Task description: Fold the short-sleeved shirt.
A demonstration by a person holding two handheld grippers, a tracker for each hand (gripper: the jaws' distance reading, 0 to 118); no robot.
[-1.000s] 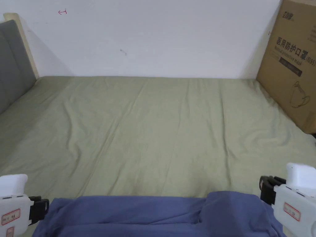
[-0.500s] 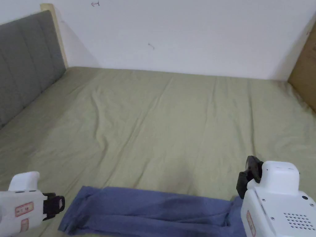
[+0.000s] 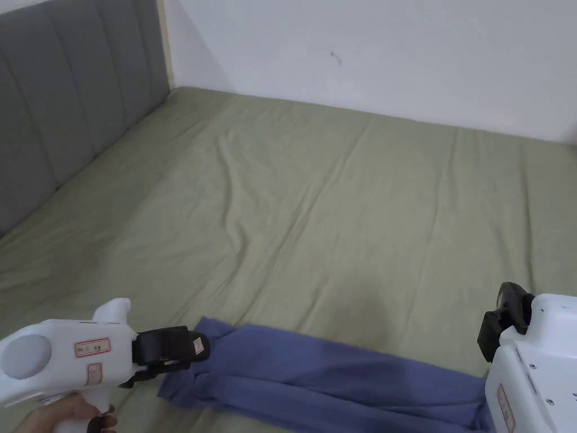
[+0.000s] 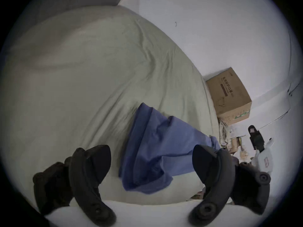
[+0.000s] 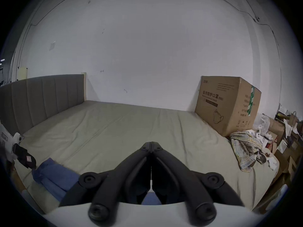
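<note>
A: What has been changed near the front edge of the bed (image 3: 338,186)?

B: The blue short-sleeved shirt (image 3: 315,378) is now seen as a long narrow band along that edge. A second ago a bulge was seen at its right end; now it lies flatter. Part of that difference may come from the head camera, which has been turned to the left.

A: And the left gripper (image 3: 194,347)?

B: It has been brought to the left end of the band. In the left gripper view its jaws are spread wide with nothing between them, and the shirt end (image 4: 147,156) lies just in front.

A: The right gripper (image 5: 151,144)?

B: Its jaws are pressed together, tip to tip. Whether cloth is caught lower between them cannot be told. It is held at the right end of the band (image 3: 510,321).

A: What is meant by this for the task?

B: The lengthwise folds are judged as done. A crosswise fold is probably left, and the left end would have to be seized first.

A: Farther away?

B: A cardboard box (image 5: 227,102) stands at the far right corner, and the grey headboard (image 3: 62,107) is at the left side.
</note>
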